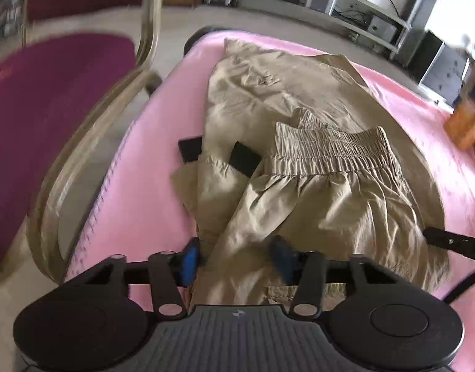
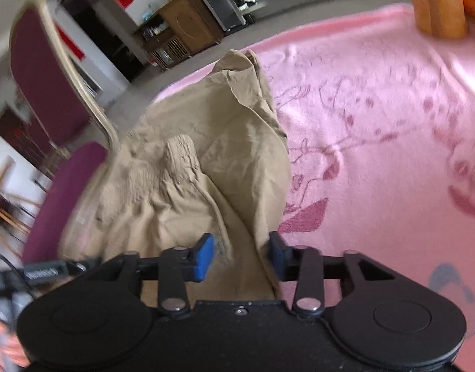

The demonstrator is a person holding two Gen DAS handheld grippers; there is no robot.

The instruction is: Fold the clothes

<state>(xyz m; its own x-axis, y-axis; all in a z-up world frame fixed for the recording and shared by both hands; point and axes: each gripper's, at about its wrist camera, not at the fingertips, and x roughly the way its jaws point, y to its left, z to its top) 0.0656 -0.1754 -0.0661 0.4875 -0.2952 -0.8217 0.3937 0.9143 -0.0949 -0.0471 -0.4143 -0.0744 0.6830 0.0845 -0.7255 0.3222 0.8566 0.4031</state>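
A tan garment [image 1: 299, 142] with an elastic gathered waistband [image 1: 330, 152] lies crumpled on a pink blanket [image 1: 138, 192]. My left gripper [image 1: 237, 259] stands over its near edge with the jaws apart and cloth between the blue pads [image 1: 189, 262]. In the right wrist view the same garment [image 2: 212, 161] lies bunched at the blanket's left side. My right gripper [image 2: 240, 255] has its jaws apart with a fold of cloth between the pads [image 2: 205, 257]. Neither grip looks closed. The right gripper's finger [image 1: 454, 243] shows at the right of the left wrist view.
A maroon chair with a pale metal frame [image 1: 51, 99] stands close at the blanket's left edge, also in the right wrist view [image 2: 51, 93]. Orange-brown objects [image 2: 439, 3] stand at the blanket's far right. Grey shelving [image 1: 346, 3] is beyond. Black patches [image 1: 246, 158] lie near the garment.
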